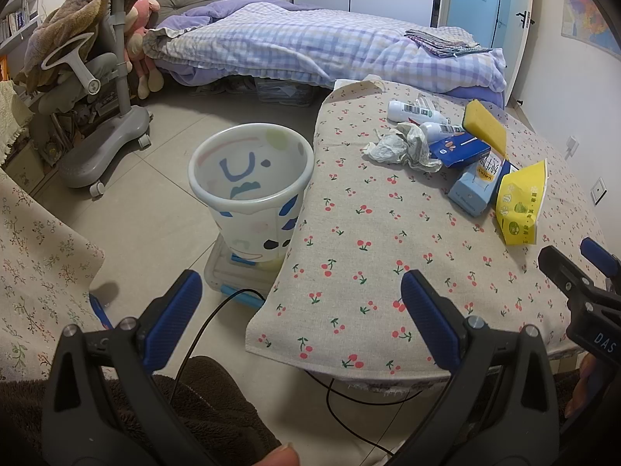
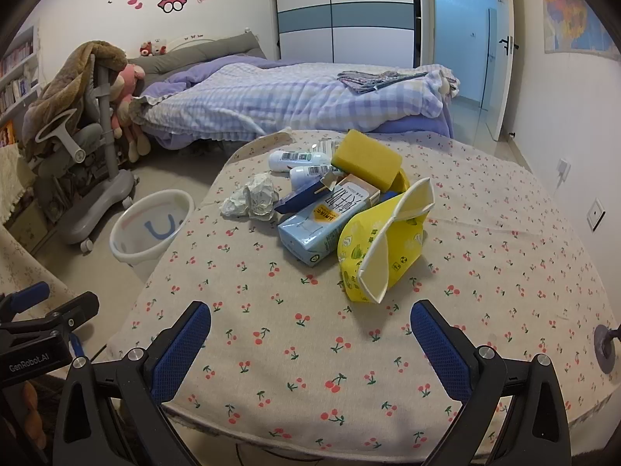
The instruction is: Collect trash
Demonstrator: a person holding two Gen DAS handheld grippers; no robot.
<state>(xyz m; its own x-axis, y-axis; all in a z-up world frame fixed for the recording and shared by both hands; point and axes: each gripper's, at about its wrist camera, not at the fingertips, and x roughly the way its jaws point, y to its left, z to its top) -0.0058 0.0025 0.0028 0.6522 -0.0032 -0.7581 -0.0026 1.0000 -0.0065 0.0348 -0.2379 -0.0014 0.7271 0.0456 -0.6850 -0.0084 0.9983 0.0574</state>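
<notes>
A heap of trash lies on the cherry-print tablecloth point(image 2: 310, 349): a yellow packet point(image 2: 382, 246), a light blue carton point(image 2: 322, 225), a dark blue box point(image 2: 300, 196), crumpled paper point(image 2: 254, 196), two white bottles point(image 2: 297, 159) and a yellow sponge point(image 2: 366, 159). The same heap shows in the left wrist view, with the yellow packet point(image 1: 522, 204) and crumpled paper point(image 1: 401, 147). A white bin point(image 1: 250, 190) stands on the floor left of the table. My left gripper point(image 1: 300, 306) is open over the table's left edge. My right gripper point(image 2: 310, 339) is open, short of the packet.
A grey wheeled chair point(image 1: 104, 132) draped with a brown blanket stands far left. A bed point(image 1: 310, 46) with a checked quilt lies behind the table. A floral cloth point(image 1: 35, 272) hangs at the left. A black cable point(image 1: 202, 334) runs below the table edge.
</notes>
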